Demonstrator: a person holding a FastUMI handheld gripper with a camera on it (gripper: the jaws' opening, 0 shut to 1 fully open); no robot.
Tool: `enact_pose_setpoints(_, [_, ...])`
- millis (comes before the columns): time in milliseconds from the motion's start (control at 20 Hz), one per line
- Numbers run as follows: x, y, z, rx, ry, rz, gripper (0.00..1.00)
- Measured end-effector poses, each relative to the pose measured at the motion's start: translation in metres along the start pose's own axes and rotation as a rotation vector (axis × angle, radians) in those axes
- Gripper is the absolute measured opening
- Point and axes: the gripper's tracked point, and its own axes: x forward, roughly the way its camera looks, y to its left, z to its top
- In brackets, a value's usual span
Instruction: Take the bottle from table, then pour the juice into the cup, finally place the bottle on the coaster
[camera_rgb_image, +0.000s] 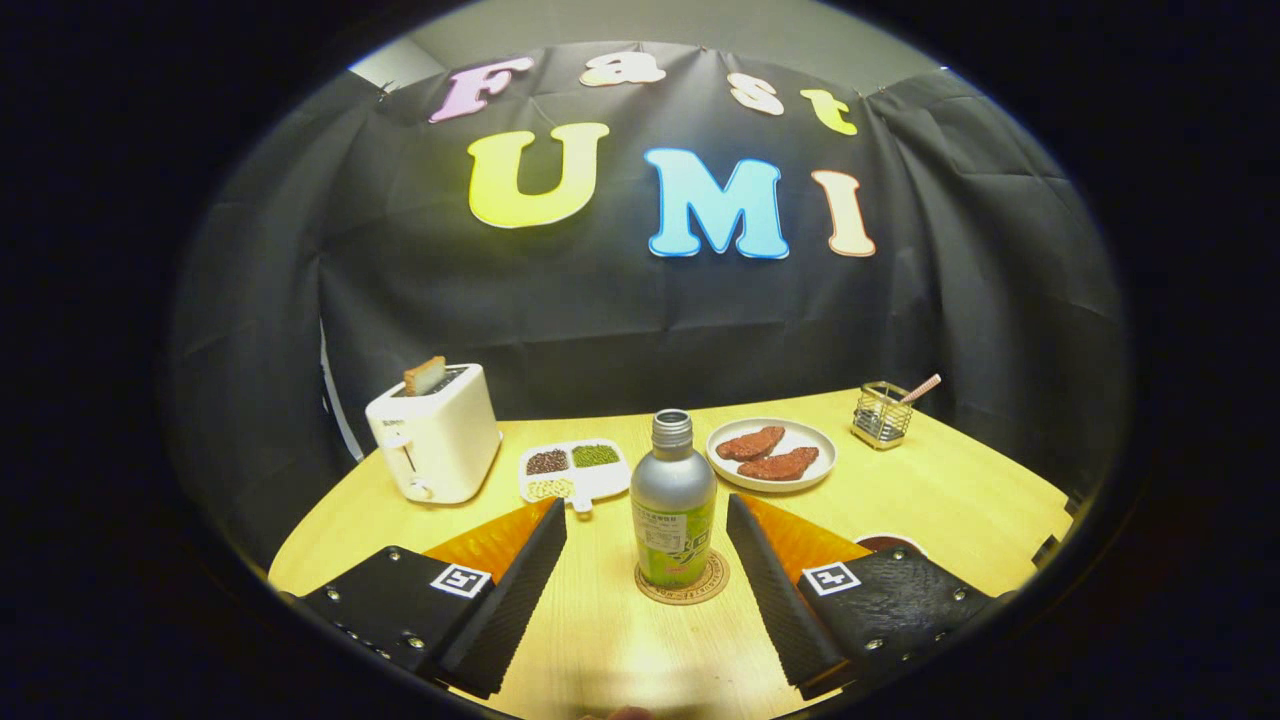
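Wood table (930, 500), pale yellow, rounded far edge, black cloth wall behind. Gripper (646, 535) spread wide, holding nothing; ridged black fingers (520, 590) each side, a square marker tag on each.

Bottle (673, 500): silver, uncapped, upright, standing on round coaster (686, 586). Positioned between the fingertips, level with them, clear gap either side, touching neither. Green label low on bottle, print too small to read.

Cup (888, 543): dark rim only, just right of right finger, mostly hidden behind it.

Beyond bottle, left to right:
- Toaster (435, 432), white, slice standing in slot, near left table edge.
- Divided tray (572, 470), white, dark beans, green beans and pale beans in separate compartments, just behind-left of bottle.
- Plate (770, 455), white, two brown pieces on it, just behind-right of bottle.
- Wire holder (881, 413), one pink-striped straw leaning out, near far right edge.

Open room: bare tabletop between fingers below coaster; broad bare stretch on right side between plate, holder and table edge.
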Motion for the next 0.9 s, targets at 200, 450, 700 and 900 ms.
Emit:
enact_pose_setpoints(200, [-0.029,0.004,0.021,-0.010,-0.043,0.036,0.98])
enact_pose_setpoints(450, [-0.062,0.005,0.048,-0.009,-0.107,0.066,0.98])
enact_pose_setpoints(700, [-0.090,0.002,0.071,-0.021,-0.162,0.090,0.98])
enact_pose_setpoints(900, [-0.108,0.001,0.085,-0.006,-0.200,0.107,0.98])
